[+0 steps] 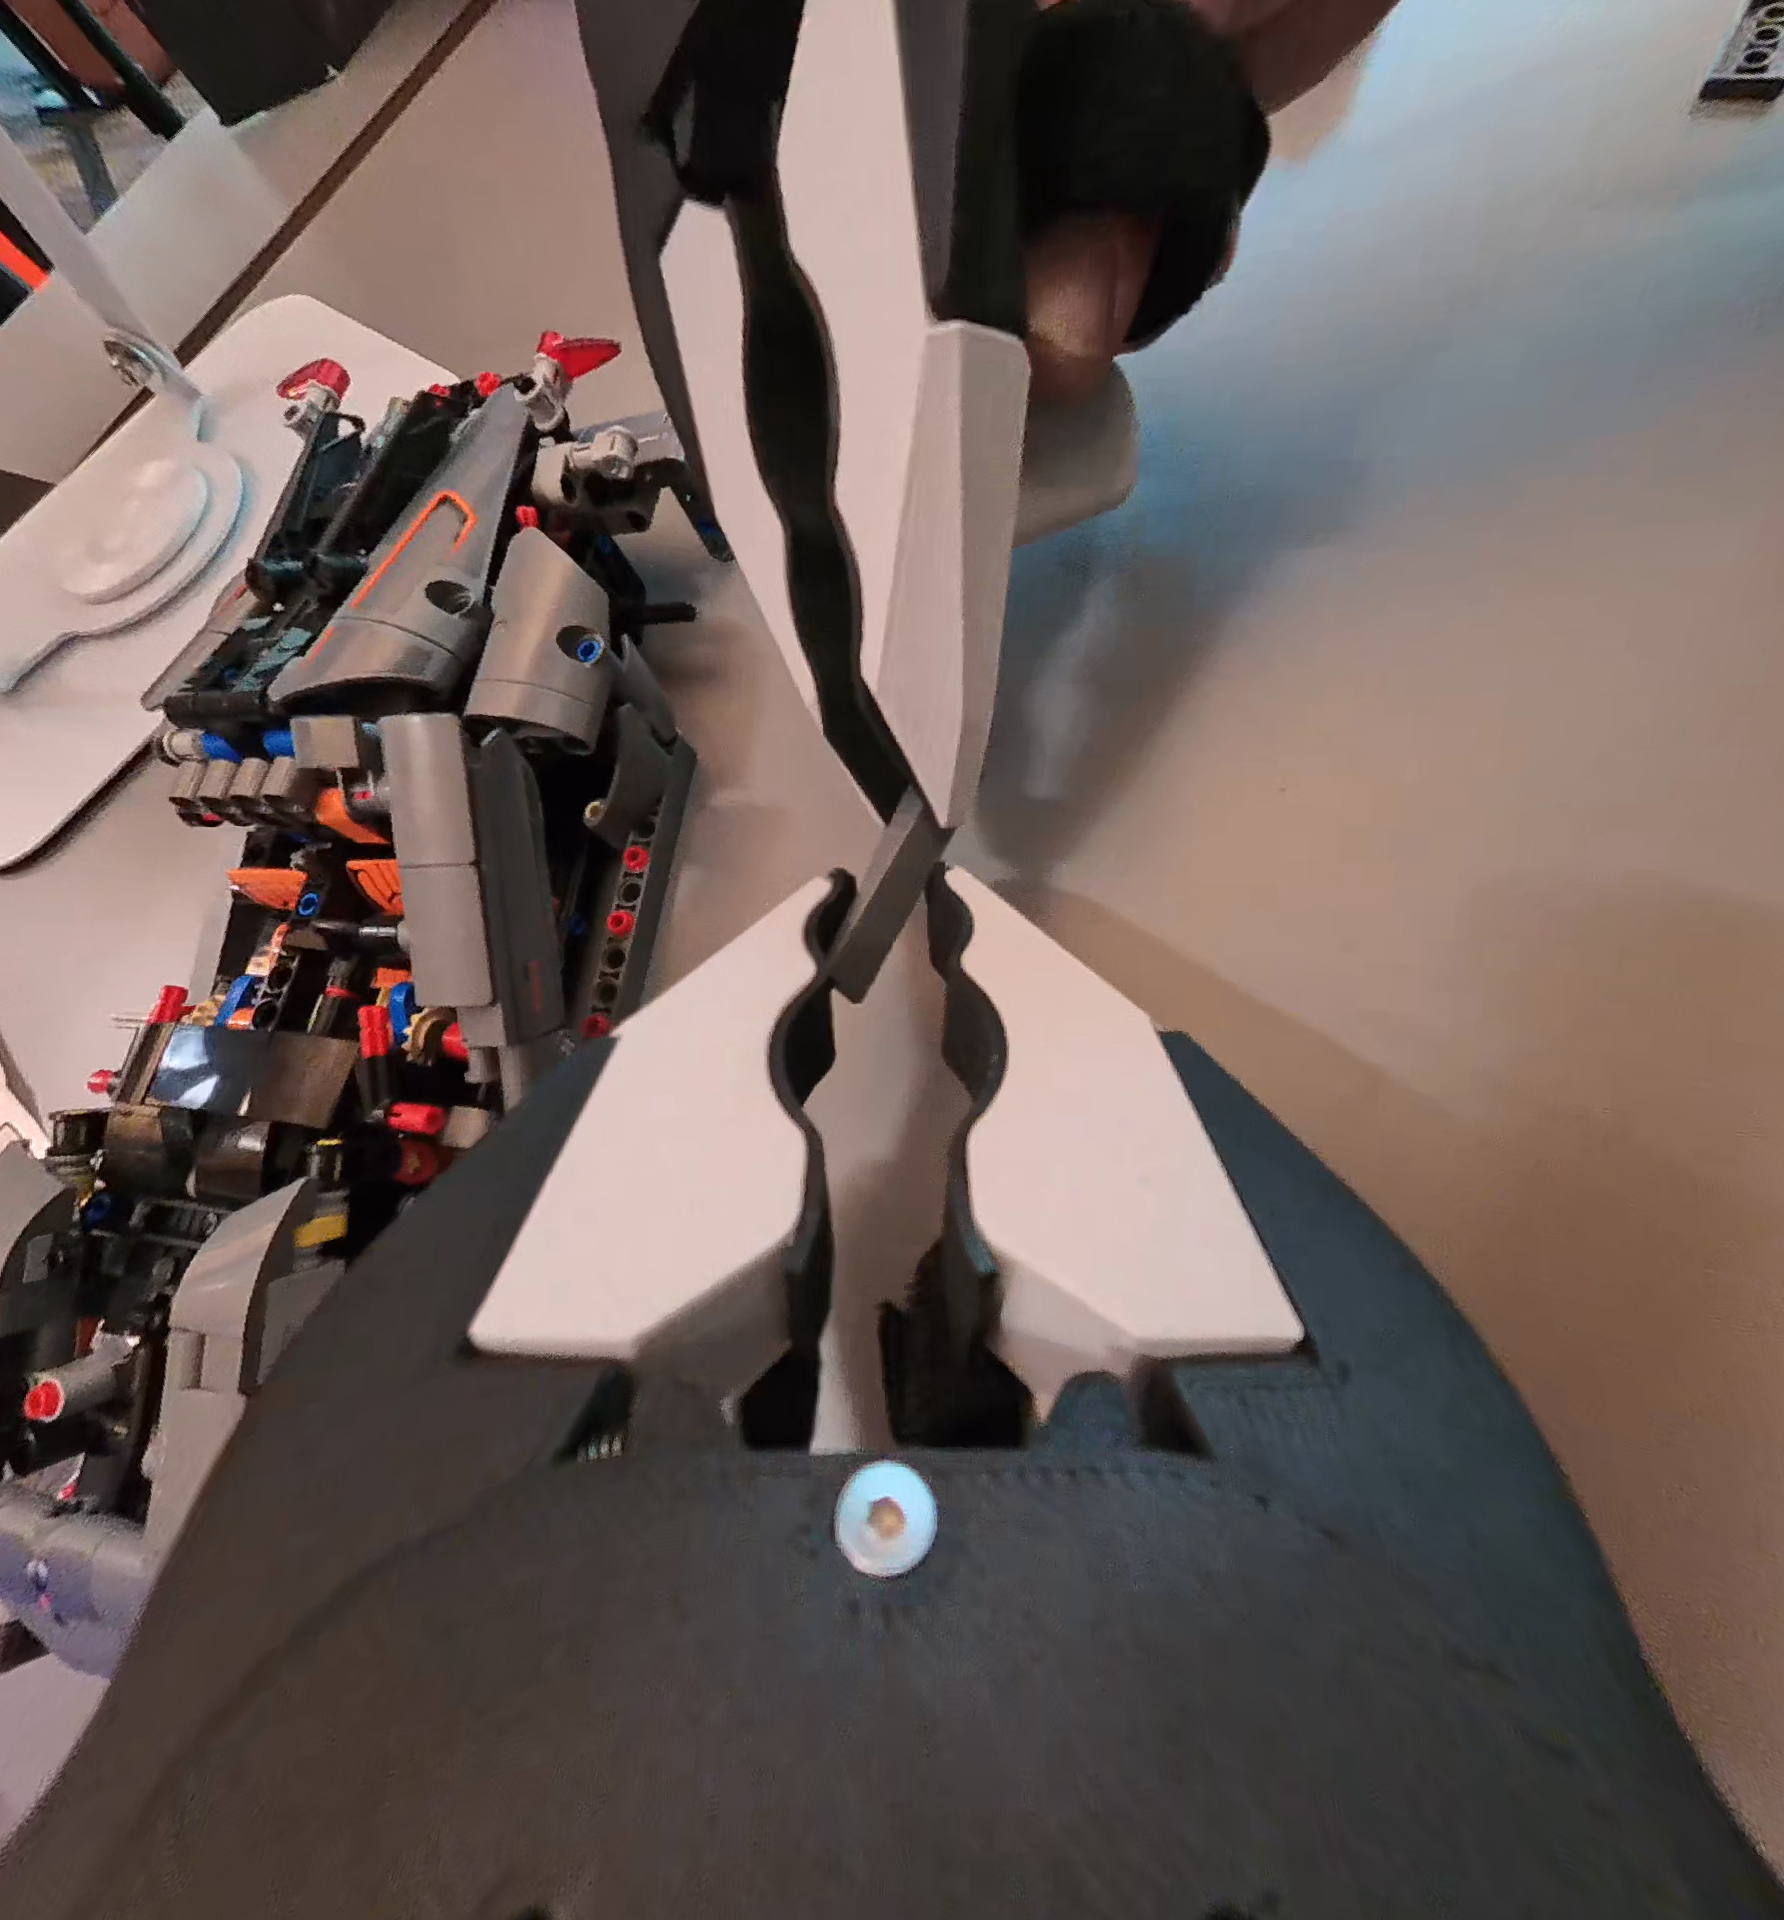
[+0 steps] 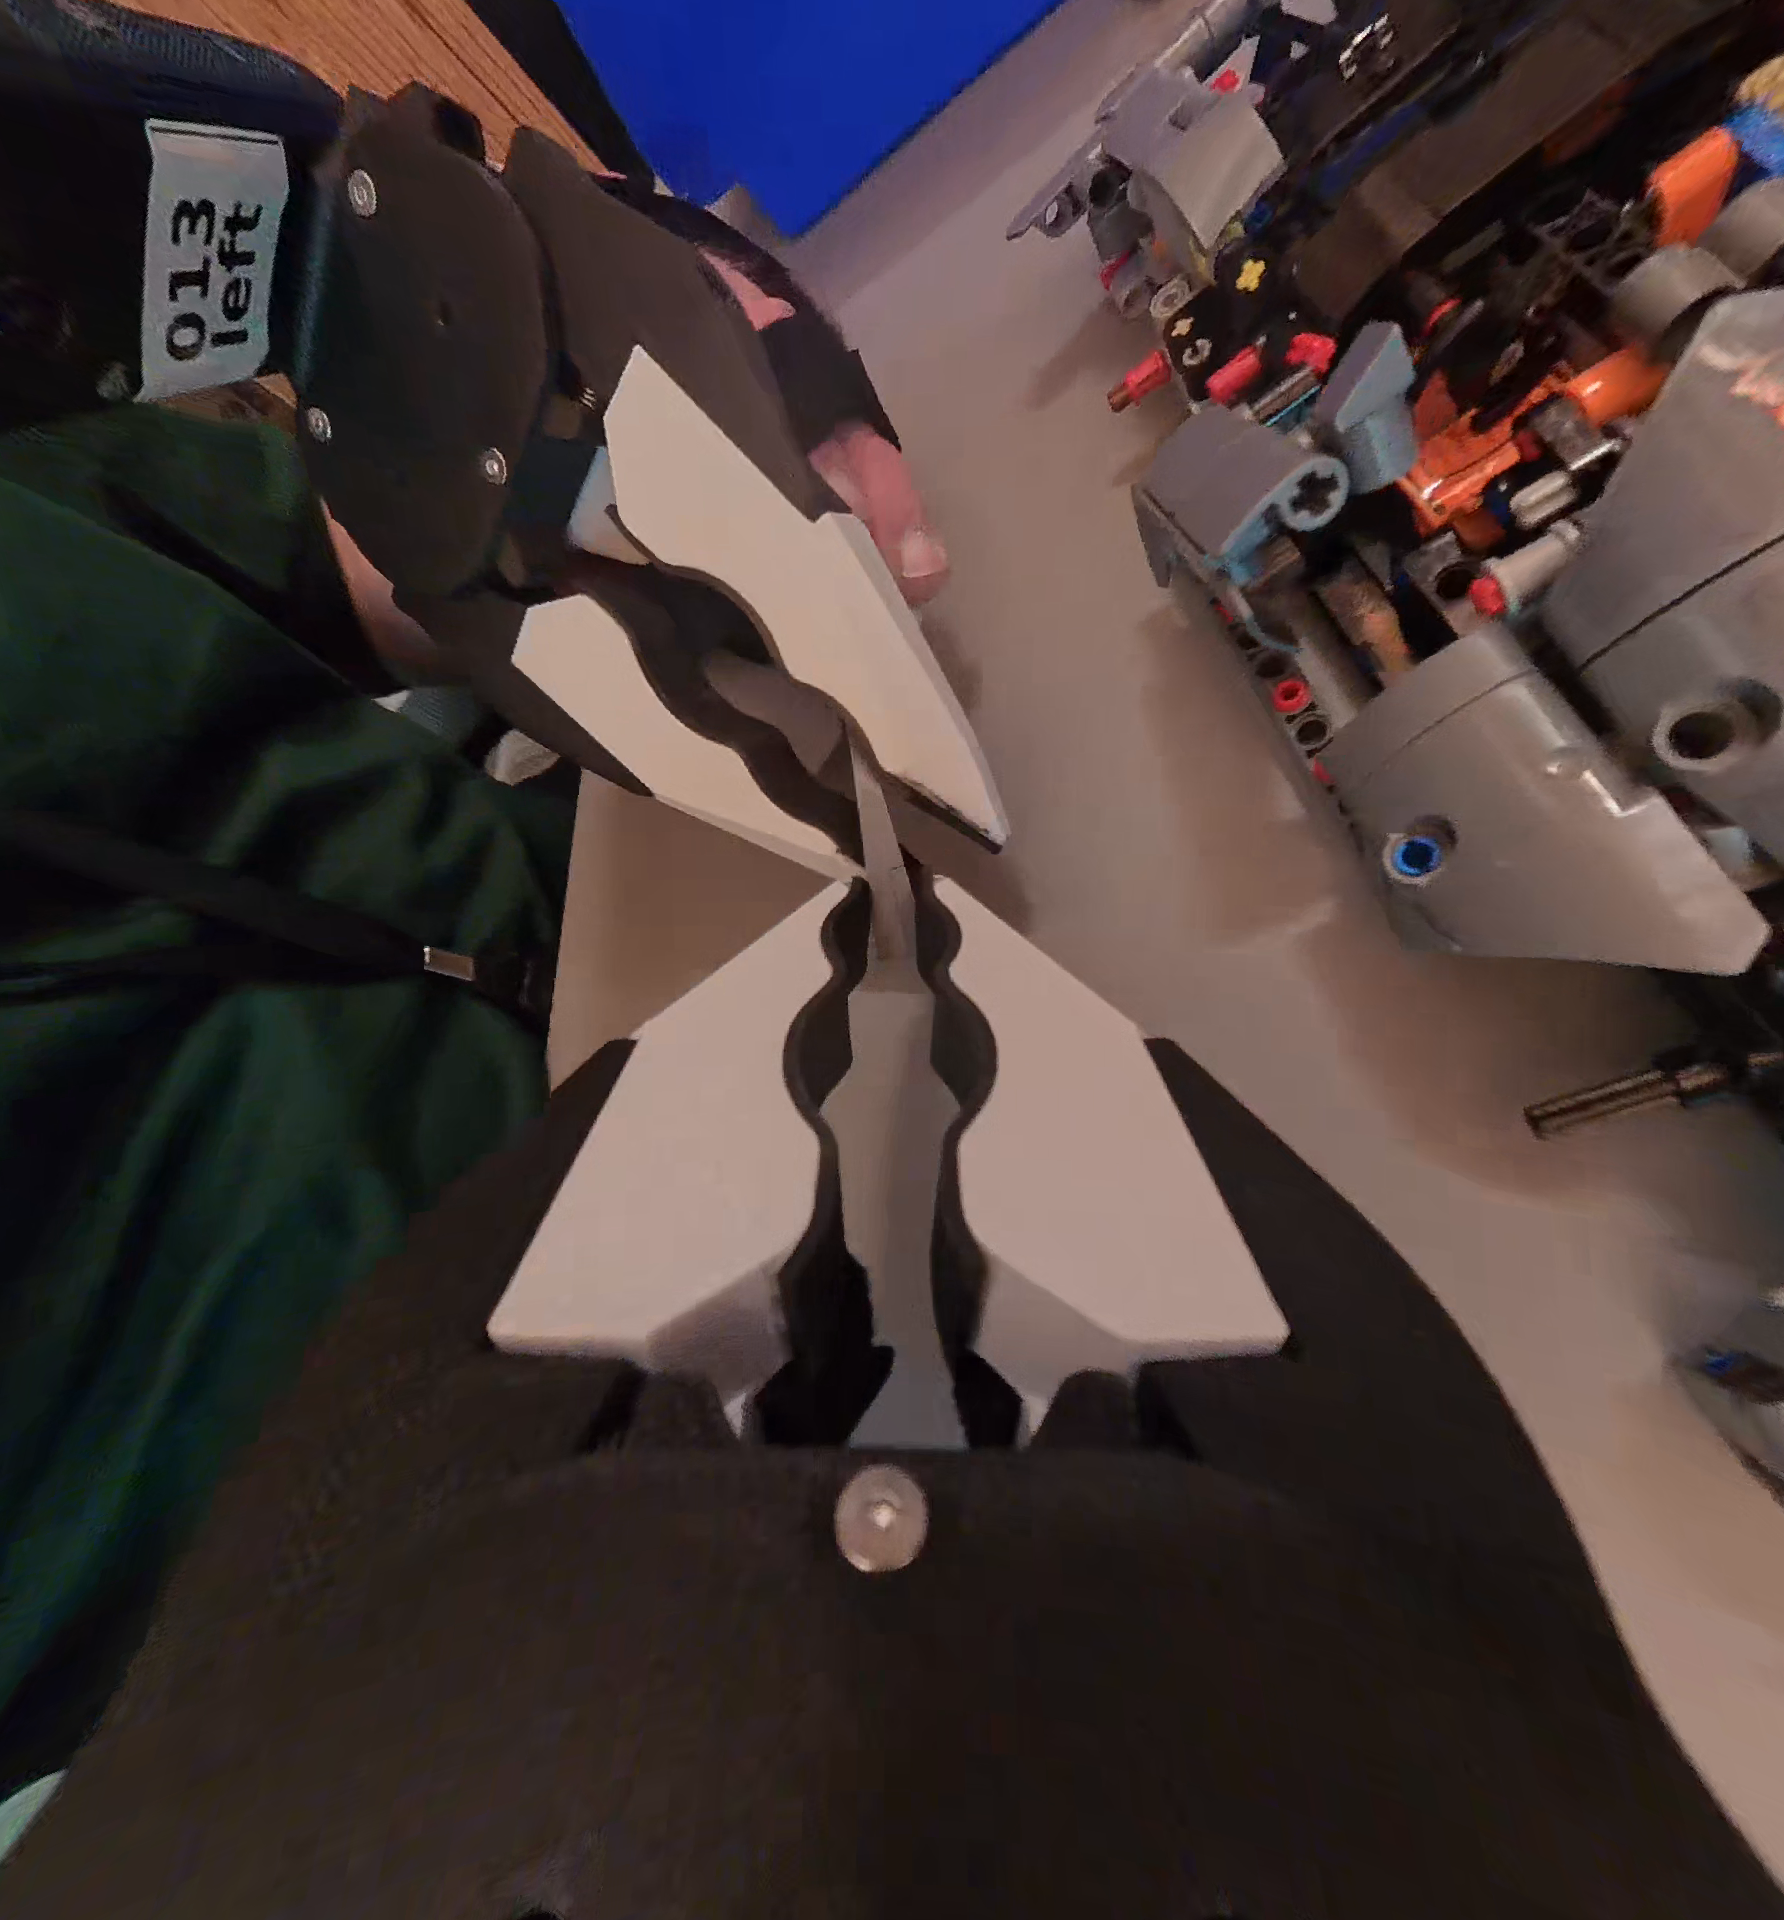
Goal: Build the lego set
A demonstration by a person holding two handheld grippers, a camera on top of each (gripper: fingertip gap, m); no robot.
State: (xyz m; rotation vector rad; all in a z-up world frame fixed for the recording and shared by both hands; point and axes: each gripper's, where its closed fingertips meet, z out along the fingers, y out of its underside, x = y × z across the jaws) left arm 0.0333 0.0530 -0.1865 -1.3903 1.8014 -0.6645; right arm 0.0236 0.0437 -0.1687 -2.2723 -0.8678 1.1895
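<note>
Two grippers meet tip to tip above the desk [image 1: 1490, 727], both gripping one flat grey piece [image 1: 883, 904]. Left gripper [image 1: 888, 883] and right gripper [image 2: 883, 894] fingers are nearly closed on it. Lego model [image 1: 400, 779] lies at 9 o'clock in the left wrist view.

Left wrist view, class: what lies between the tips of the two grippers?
A flat grey lego piece spans the left gripper and right gripper, both pinching it; the right wrist view shows it too.

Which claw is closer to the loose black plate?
Right. The right claw reaches in from the far side, where the black plate lies; the left claw meets it at the grey piece, farther back.
</note>
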